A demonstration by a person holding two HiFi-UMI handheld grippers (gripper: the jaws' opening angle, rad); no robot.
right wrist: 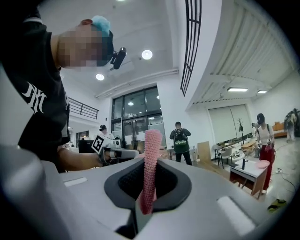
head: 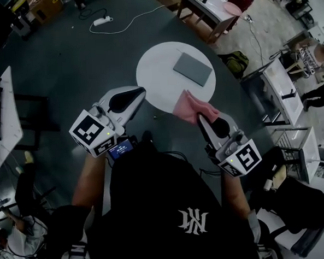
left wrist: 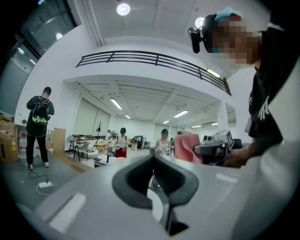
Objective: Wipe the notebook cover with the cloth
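The notebook point(head: 192, 69) lay closed and flat, grey cover up, on the far right part of a round white table point(head: 153, 72). Nothing lay on it or touched it.

The cloth point(head: 189, 106), pink, hung over the table's near right edge, nearer the person than the notebook and apart from it. Whether it touched the tabletop could not be told from the head view. The right gripper point(head: 202, 117) was clenched on the cloth. In the right gripper view the fabric stood up from between the two dark pads as a narrow ribbed strip. More of it bunched out beyond the tips in the head view. That view looked along the jaws at the room and ceiling, not at the table.

The left gripper point(head: 140, 92) was over the table's near left edge, well apart from the notebook and cloth. Its jaws were pressed together with nothing between them. Its own view also looked out level across the room and showed the cloth and the right gripper off to the right.

On the dark floor beyond the table lay a white power strip point(head: 101, 20) with its cable looping away. A green bag point(head: 234, 61) sat on the floor just right of the table, and a desk point(head: 212, 5) stood farther off. A person point(right wrist: 180, 140) with a backpack stood in the background of the right gripper view, among others in the room.
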